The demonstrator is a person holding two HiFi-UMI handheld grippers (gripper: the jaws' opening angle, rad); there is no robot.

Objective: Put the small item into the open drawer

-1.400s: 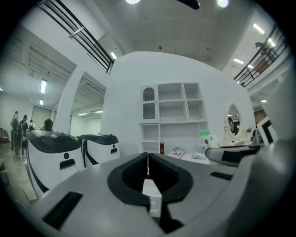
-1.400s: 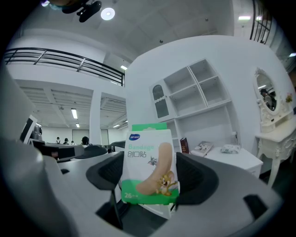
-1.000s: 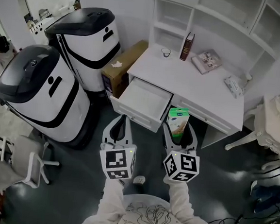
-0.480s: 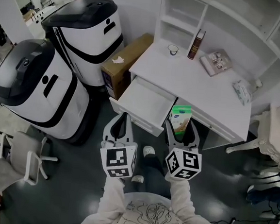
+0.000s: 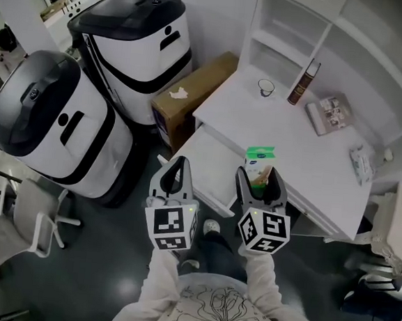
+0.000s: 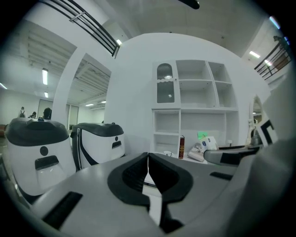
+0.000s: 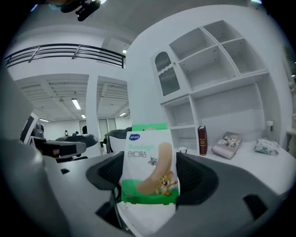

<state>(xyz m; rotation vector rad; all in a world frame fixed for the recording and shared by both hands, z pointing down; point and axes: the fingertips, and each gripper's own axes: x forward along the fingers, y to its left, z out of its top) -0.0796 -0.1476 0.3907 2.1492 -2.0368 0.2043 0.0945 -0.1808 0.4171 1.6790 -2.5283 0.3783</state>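
My right gripper [image 5: 260,177] is shut on a green and white bandage box [image 5: 258,165], held upright over the front of the white desk [image 5: 307,148]. In the right gripper view the bandage box [image 7: 148,172] fills the space between the jaws. The open drawer [image 5: 204,165] sticks out of the desk's left side, just left of the box and beyond my left gripper [image 5: 178,167]. My left gripper [image 6: 147,169] is shut with nothing in it, its jaws touching. The drawer's inside looks bare.
Two big white and black machines [image 5: 58,119] stand to the left. A cardboard box [image 5: 192,100] sits on the floor by the desk. On the desktop are a cup [image 5: 265,87], a dark book [image 5: 302,81], a magazine [image 5: 335,113] and a tissue pack [image 5: 363,165]. Shelves rise behind.
Both grippers and the bandage box have come closer to the desk, and the view has shifted right. The box now hangs over the desk's front edge beside the drawer.
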